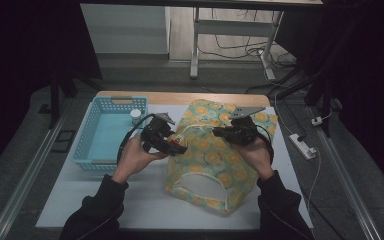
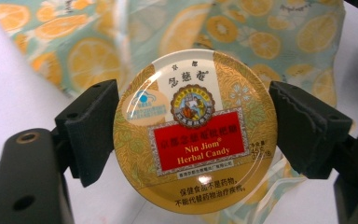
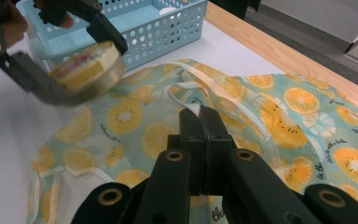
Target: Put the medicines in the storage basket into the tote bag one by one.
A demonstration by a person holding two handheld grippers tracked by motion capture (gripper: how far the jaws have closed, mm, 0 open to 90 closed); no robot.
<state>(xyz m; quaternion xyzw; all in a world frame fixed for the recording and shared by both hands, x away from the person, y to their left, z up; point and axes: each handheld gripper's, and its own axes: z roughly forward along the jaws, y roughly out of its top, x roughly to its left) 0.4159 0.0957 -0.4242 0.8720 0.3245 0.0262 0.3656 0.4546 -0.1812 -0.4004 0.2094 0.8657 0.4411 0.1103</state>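
1. High view: your left gripper [image 1: 172, 145] sits at the left edge of the fruit-print bag [image 1: 215, 165], with the blue basket [image 1: 87, 135] just to its left on the white table [image 1: 145, 200]. Your right gripper [image 1: 219, 132] rests over the top of the bag, near its far end.

2. Left gripper view: the candy tin [image 2: 195, 130] is clamped between the two black pads [image 2: 93, 130], one on each side of its rim, lid facing the camera. The jaws stand wide because the tin is wide; both pads press on the rim and no gap is seen at either.

3. Right gripper view: the jaws are closed together, and a white strap [image 3: 193, 106] of the bag runs into them at the tips. Judged as a pinch on the strap or the bag's edge; the exact bite is hidden by the jaws themselves.

4. Reason for the arrangement, as a judgement: the right gripper holds the bag by its strap so that the mouth stays lifted and steady while the left brings the tin toward it. The tin appears to be on its way from the basket side to the bag.

5. Position of the tin: held off the table, over the bag's left edge, apart from the right gripper's tips. It is not yet inside the bag.

6. A small white item [image 1: 135, 114] stands in the basket's far corner, untouched.
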